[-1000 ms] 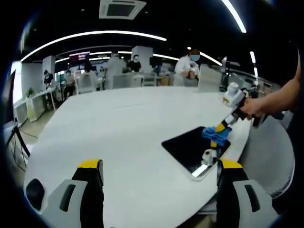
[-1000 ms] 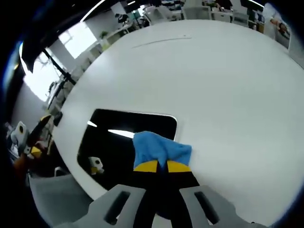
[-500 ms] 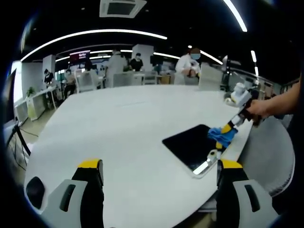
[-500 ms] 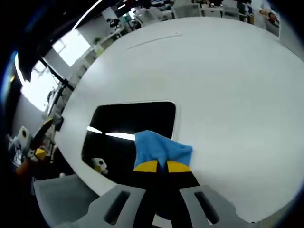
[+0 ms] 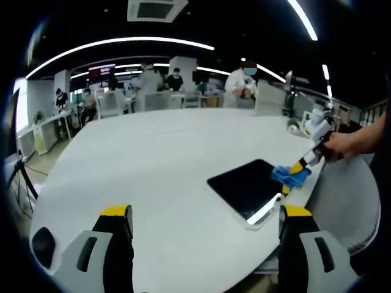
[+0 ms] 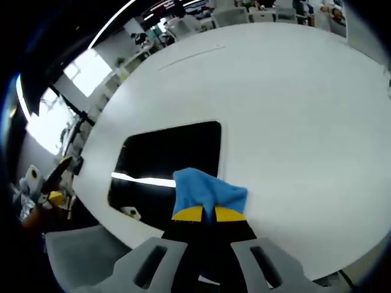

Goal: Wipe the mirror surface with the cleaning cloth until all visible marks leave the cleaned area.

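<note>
Two grippers are at work over a large white table (image 5: pixel 153 177). A dark rectangular mirror (image 6: pixel 165 162) lies flat near the table's right, near edge, its glass reflecting a bright strip of ceiling light. The right gripper (image 6: pixel 203 213) has its yellow-tipped jaws pinched together on a bunched blue cloth (image 6: pixel 204 190), which rests on the mirror's near right corner; in the left gripper view the same cloth (image 5: pixel 291 176) sits at the mirror's right edge, with a person's hand (image 5: pixel 342 144) behind it. The left gripper (image 5: pixel 204 213) hangs low over the near table with its jaws spread wide, holding and touching nothing, well apart from the mirror.

The cloth looks soft and light, so a firm pinch on its gathered fold, as here, should keep it from slipping loose. The mirror is probably stiff, smooth and breakable, and may slide on the slick tabletop under sideways strokes. Whether any marks remain on the glass is too small to tell.
</note>
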The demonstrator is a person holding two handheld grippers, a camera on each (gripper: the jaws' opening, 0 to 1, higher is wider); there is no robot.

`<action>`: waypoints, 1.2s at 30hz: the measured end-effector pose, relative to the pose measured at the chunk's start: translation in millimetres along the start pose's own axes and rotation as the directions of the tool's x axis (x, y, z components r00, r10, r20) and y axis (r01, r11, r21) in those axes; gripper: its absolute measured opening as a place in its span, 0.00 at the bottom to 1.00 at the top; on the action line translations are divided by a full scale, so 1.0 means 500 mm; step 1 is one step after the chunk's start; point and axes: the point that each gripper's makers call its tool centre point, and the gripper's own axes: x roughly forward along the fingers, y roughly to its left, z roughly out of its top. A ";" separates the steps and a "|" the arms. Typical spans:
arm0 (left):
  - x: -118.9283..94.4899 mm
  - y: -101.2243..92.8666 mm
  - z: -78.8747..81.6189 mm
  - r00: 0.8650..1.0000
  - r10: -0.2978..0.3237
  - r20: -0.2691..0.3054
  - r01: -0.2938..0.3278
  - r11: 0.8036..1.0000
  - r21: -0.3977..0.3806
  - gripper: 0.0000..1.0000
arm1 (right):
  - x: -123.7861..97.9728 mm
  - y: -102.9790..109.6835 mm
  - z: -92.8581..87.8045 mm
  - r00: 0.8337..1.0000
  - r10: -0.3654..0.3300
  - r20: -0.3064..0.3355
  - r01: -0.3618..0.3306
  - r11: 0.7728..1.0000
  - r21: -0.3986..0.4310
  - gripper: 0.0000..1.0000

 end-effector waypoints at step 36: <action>-0.015 0.005 -0.015 1.000 0.013 -0.004 -0.013 1.000 -0.014 1.00 | 0.049 0.109 0.011 0.998 0.064 0.006 -0.064 0.998 0.027 0.00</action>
